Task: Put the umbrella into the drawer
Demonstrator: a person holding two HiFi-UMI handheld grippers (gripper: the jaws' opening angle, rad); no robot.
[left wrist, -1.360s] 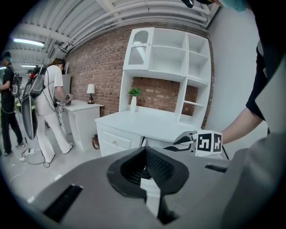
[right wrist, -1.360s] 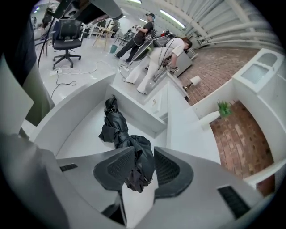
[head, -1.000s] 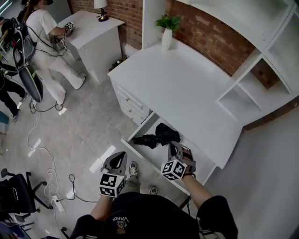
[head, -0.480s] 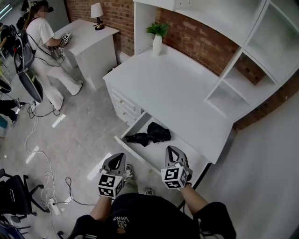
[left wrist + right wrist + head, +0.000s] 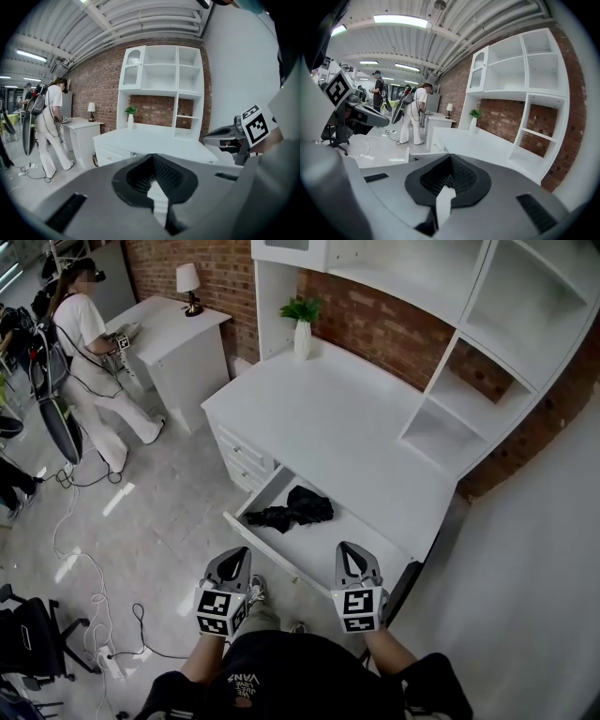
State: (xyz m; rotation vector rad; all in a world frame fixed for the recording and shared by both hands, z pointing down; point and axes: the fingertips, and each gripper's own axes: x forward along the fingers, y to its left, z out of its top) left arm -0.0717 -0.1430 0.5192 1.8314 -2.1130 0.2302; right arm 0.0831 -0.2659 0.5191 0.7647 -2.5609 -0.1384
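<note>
The black folded umbrella (image 5: 292, 508) lies loose inside the open white drawer (image 5: 325, 536) under the desk. Both grippers hang close to my body, on the near side of the drawer's front edge and apart from the umbrella. My left gripper (image 5: 238, 557) is shut and holds nothing. My right gripper (image 5: 349, 551) is also shut and empty. In the left gripper view the left gripper (image 5: 152, 157) points over the desk, with the right gripper (image 5: 213, 137) at its right. In the right gripper view the right gripper (image 5: 450, 158) has its jaws together, and the left gripper (image 5: 377, 119) shows at the left.
The white desk (image 5: 347, 427) carries a potted plant in a white vase (image 5: 302, 332) and open shelves (image 5: 450, 418) at the right. A person (image 5: 84, 352) stands at a second desk with a lamp (image 5: 187, 282) at far left. Cables (image 5: 84, 568) lie on the floor.
Both grippers have drawn back from the drawer toward my body and risen. The right one has rolled upright. The umbrella stays where it lay in the drawer.
</note>
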